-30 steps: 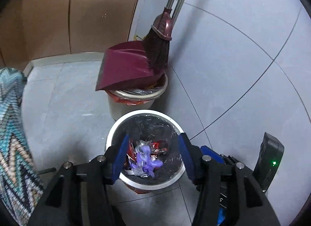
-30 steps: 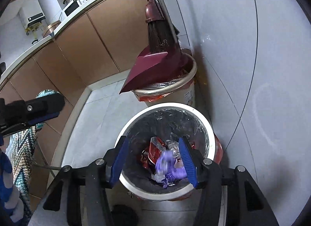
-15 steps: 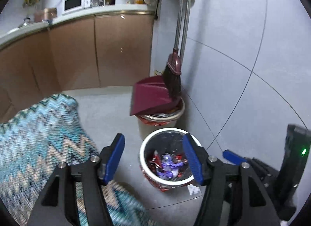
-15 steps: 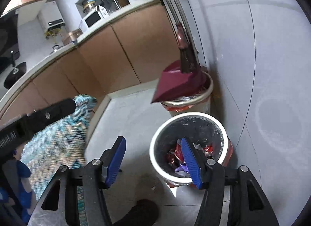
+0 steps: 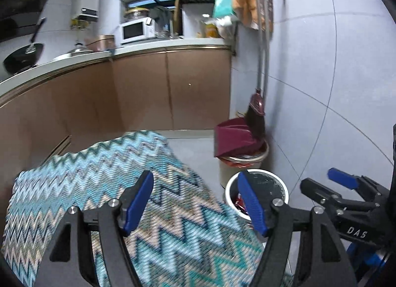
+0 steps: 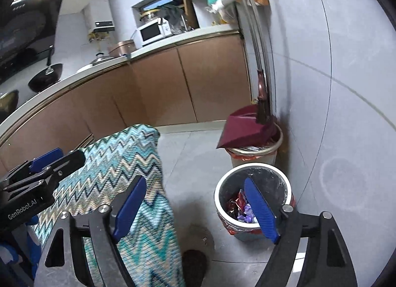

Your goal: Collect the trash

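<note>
Trash point(image 6: 243, 209) lies in the white bin point(image 6: 284, 178), beyond and below the right gripper point(image 6: 195, 209), behind its right finger. Both grippers' jaws have just been opening and hold nothing. The left gripper point(image 5: 195, 203) hangs over a zigzag cloth point(image 5: 86, 175).

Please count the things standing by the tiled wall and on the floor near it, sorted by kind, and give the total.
Bins: 2, the white-rimmed bin with wrappers and the beige bin behind it
Dustpans: 1, the maroon dustpan resting on the beige bin
Brooms: 1, the broom leaning on the wall
Total: 4
</note>
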The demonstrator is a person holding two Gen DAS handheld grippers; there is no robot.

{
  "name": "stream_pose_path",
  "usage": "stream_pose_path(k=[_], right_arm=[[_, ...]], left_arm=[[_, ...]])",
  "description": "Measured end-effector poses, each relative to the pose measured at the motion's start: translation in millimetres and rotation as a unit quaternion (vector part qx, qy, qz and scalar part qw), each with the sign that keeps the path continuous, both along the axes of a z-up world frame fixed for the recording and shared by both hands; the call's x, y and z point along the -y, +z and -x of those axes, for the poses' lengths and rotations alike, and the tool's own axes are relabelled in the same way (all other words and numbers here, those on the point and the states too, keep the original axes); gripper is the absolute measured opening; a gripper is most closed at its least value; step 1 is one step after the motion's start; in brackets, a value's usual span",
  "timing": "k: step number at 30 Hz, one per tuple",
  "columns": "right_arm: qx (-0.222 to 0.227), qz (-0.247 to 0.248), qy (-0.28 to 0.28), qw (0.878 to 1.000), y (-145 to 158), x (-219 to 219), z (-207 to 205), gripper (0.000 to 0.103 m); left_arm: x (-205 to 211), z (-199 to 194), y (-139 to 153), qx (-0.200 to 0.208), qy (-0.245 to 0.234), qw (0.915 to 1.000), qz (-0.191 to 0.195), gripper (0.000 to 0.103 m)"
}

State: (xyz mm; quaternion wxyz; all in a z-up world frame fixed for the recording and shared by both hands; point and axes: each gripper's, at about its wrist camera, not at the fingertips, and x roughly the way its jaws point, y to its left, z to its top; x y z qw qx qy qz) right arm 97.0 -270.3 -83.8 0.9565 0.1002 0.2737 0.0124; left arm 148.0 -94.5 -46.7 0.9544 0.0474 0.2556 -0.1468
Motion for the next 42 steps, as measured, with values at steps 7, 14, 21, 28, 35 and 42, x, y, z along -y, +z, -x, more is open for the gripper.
stream_pose_path(k=[7, 14, 21, 28, 35, 42], right_arm=[[0.009, 0.049, 0.010, 0.999, 13, -37, 22, 0.102], [0.027, 0.083, 0.016, 0.996, 23, -61, 41, 0.103], [0.052, 0.092, 0.009, 0.994, 32, -65, 56, 0.103], [0.067, 0.093, 0.000, 0.993, 37, -58, 63, 0.103], [0.065, 0.096, -0.002, 0.993, 35, -54, 63, 0.103], [0.050, 0.091, 0.002, 0.995, 25, -54, 59, 0.103]], left_arm=[[-52, 36, 8, 0.013, 0.045, 0.9987, 0.018, 0.070], [-77, 61, 15, 0.030, 0.084, 0.9958, 0.016, 0.070], [-88, 76, 23, 0.049, 0.124, 0.9911, 0.004, 0.070], [-95, 83, 24, 0.057, 0.134, 0.9893, 0.007, 0.075], [-95, 82, 22, 0.056, 0.135, 0.9893, 0.008, 0.076], [-100, 74, 12, 0.038, 0.138, 0.9897, 0.012, 0.076]])
